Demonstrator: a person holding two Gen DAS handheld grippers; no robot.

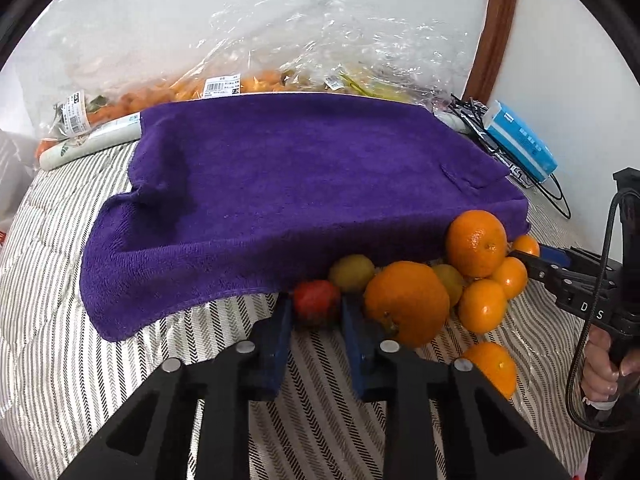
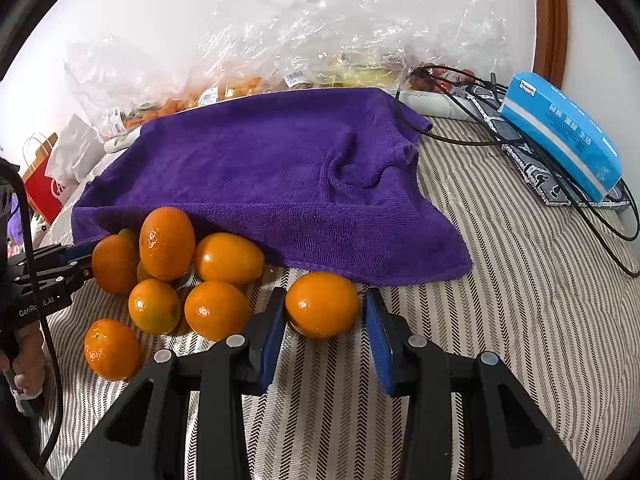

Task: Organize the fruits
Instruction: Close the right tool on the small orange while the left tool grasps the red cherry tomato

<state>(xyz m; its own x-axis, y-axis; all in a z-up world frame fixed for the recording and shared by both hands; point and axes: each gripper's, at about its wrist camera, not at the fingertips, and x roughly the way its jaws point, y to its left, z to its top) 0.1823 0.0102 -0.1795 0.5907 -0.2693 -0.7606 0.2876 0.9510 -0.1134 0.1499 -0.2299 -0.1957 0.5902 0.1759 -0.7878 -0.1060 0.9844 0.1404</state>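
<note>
A pile of oranges point(image 1: 476, 248) and small yellow-green fruits point(image 1: 352, 272) lies at the front edge of a purple towel point(image 1: 300, 200) on a striped bedcover. My left gripper point(image 1: 316, 312) has its blue pads on both sides of a small red fruit point(image 1: 316, 302) and looks shut on it. In the right wrist view the orange pile point(image 2: 168, 240) is at the left, and my right gripper point(image 2: 325, 316) is open around a single orange point(image 2: 322, 310), its left pad touching, its right pad a little apart. The right gripper also shows in the left wrist view point(image 1: 532, 258).
Clear plastic bags of fruit point(image 1: 248, 80) lie behind the towel by the wall. A blue tissue pack point(image 2: 560, 136), black cables point(image 2: 592, 216) and a patterned pouch sit at the right. A red paper bag point(image 2: 44, 192) stands at the far left.
</note>
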